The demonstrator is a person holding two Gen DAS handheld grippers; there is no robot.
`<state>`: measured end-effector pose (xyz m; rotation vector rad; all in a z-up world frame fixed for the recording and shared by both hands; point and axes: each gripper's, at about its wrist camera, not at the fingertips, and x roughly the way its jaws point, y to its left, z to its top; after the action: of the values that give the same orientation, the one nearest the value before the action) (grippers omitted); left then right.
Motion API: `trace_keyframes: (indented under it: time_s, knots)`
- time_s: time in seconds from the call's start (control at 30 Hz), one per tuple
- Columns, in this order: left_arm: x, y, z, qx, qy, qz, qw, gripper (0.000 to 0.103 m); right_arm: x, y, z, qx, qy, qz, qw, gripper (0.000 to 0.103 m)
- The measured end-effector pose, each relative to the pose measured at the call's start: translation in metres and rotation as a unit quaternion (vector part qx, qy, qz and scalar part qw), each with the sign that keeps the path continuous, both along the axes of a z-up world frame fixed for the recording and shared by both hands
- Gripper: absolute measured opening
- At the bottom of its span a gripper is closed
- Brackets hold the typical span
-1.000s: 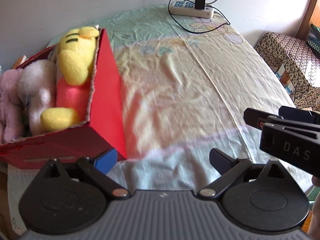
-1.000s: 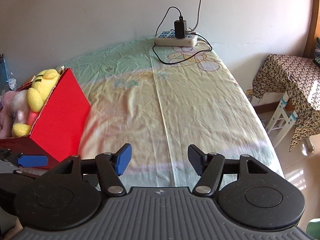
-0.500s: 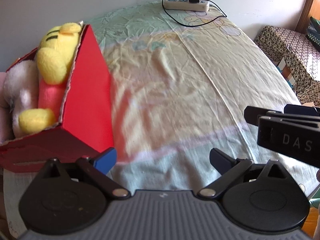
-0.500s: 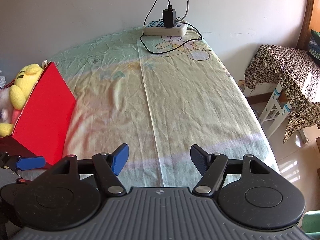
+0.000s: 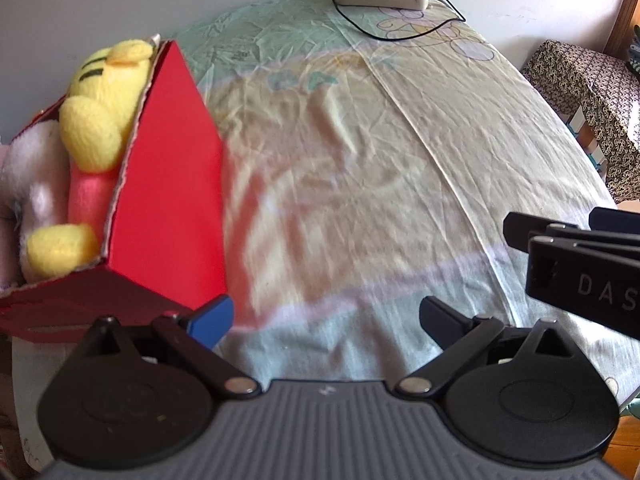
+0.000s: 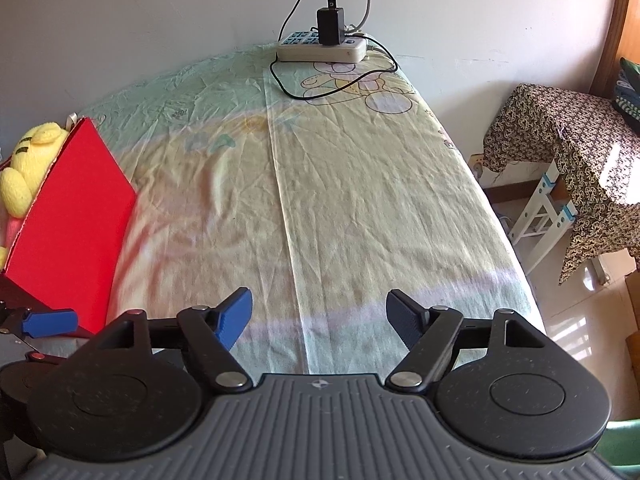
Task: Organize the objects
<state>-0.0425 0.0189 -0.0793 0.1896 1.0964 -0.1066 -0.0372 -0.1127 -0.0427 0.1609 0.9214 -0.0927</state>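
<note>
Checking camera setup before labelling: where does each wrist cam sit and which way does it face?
Left wrist: on the left gripper, angled down over the bed; red box with yellow plush toy at left; own open fingers, plus the right gripper at the right edge.
Right wrist: on the right gripper, facing down the bed towards the power strip; own fingers, open on nothing.
Shared: bed, red box, toy, power strip.

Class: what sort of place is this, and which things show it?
Probably a bedroom at home: a bed under a cartoon-print sheet, a red box of plush toys, and a power strip by the wall.
</note>
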Motion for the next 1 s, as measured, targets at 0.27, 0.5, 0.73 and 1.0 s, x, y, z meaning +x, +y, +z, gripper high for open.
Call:
trace_keyframes:
  time_s: [0.27, 0.5, 0.73, 1.0]
  knots:
    - [0.000, 0.002, 0.000, -0.001, 0.008, 0.010, 0.9999, 0.099, 0.010, 0.001, -0.003, 0.003, 0.033, 0.004, 0.999, 0.077]
    - [-0.008, 0.007, 0.012, 0.002, -0.006, 0.012, 0.9999, 0.099, 0.014, 0.009, 0.001, 0.004, 0.046, 0.014, 0.999, 0.077]
    - [-0.022, 0.029, 0.030, -0.009, -0.023, 0.015, 0.9996, 0.099, 0.011, 0.034, 0.013, 0.000, 0.042, 0.033, 0.999, 0.077]
    - [-0.028, 0.068, 0.069, -0.017, -0.065, 0.009, 0.9977, 0.099, 0.008, 0.070, 0.041, -0.007, 0.018, 0.029, 0.999, 0.077]
